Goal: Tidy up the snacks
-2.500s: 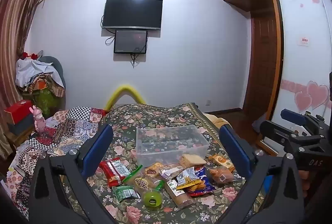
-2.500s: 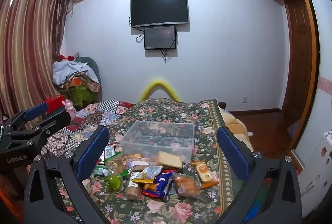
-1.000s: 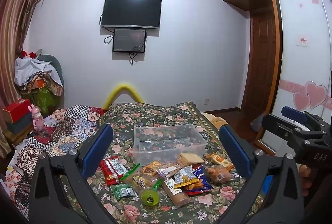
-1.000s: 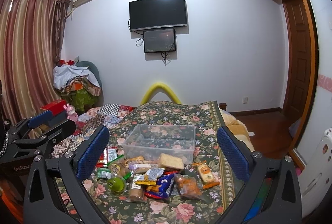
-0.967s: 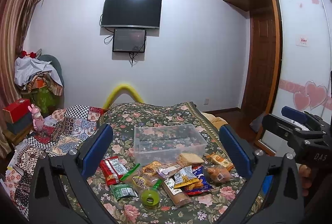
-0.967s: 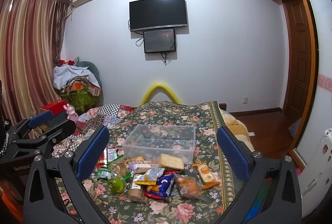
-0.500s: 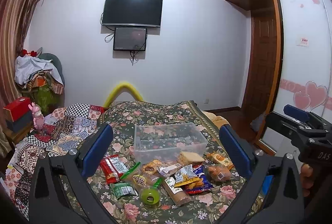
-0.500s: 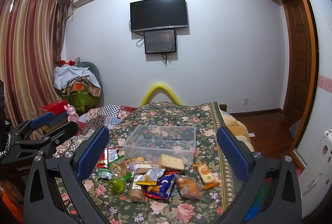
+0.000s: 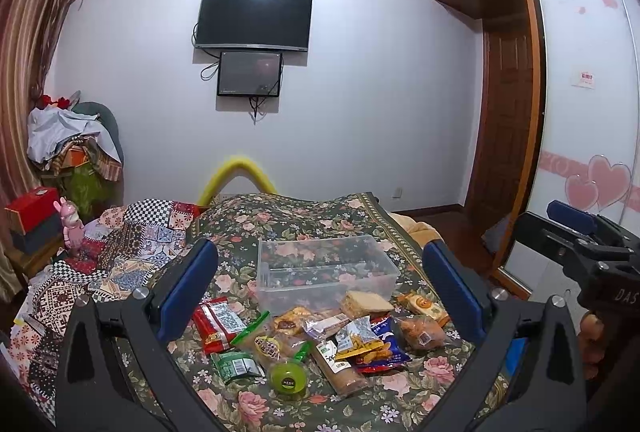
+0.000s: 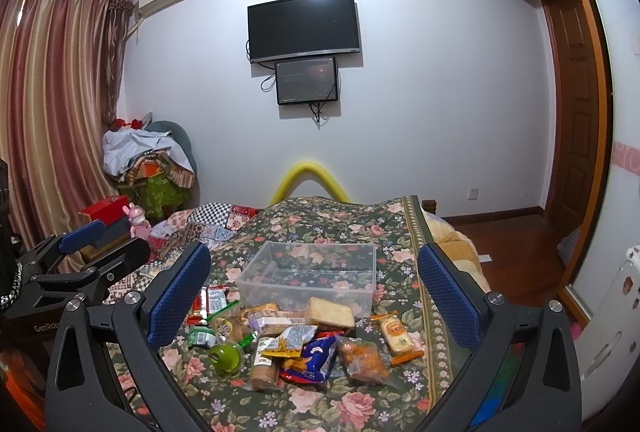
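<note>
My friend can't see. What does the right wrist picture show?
Open right tongs hang above a pile of snacks on a flowery bed, just in front of an empty clear bin. A TV hangs on the far wall.

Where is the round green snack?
The round green snack lies on the flowery bedspread, at the near edge of the snack pile, low in both wrist views. A small green packet sits to its left, a tall brown packet to its right.
</note>
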The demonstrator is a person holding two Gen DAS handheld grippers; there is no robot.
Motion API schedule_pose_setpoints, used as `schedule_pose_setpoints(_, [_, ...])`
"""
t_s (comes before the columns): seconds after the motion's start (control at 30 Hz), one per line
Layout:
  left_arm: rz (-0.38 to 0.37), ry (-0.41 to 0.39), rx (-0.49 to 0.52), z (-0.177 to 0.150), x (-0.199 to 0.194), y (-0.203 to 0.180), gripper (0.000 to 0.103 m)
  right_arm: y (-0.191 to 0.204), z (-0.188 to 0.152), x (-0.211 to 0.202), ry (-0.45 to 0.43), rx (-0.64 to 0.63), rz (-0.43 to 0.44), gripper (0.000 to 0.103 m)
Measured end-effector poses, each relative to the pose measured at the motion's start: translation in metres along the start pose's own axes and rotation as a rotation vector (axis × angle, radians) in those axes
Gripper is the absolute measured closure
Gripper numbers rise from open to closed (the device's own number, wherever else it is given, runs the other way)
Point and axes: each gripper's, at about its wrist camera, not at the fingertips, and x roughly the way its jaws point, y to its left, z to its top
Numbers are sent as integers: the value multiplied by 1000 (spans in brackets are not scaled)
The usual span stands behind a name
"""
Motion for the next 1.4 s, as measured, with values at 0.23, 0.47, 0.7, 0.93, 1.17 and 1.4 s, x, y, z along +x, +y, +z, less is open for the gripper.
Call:
schedule_pose_setpoints(0.23, [-6,2,-6,-1,1,0,0,0,0,0,1,1,0,0])
schedule_pose_setpoints(0.47, [-18,10,-8,-2,4,2,0,-2,-4,3,8,-2,-3,0])
schedule_pose_setpoints(0.7, [-17,43,-12,-6,15,11,9,-7,-12,17,47,12,8,0])
schedule_pose_setpoints(0.93, [32,141,-15,-20,41,36,30,-22,-27,39,128,29,-7,15])
schedule_pose_setpoints(1.17, [74,262,-33,-43,74,74,40,-41,-48,65,246,46,-26,33])
schedule_pose_setpoints(1.4, [130,410,-44,-78,116,109,41,-61,-73,95,384,60,-52,39])
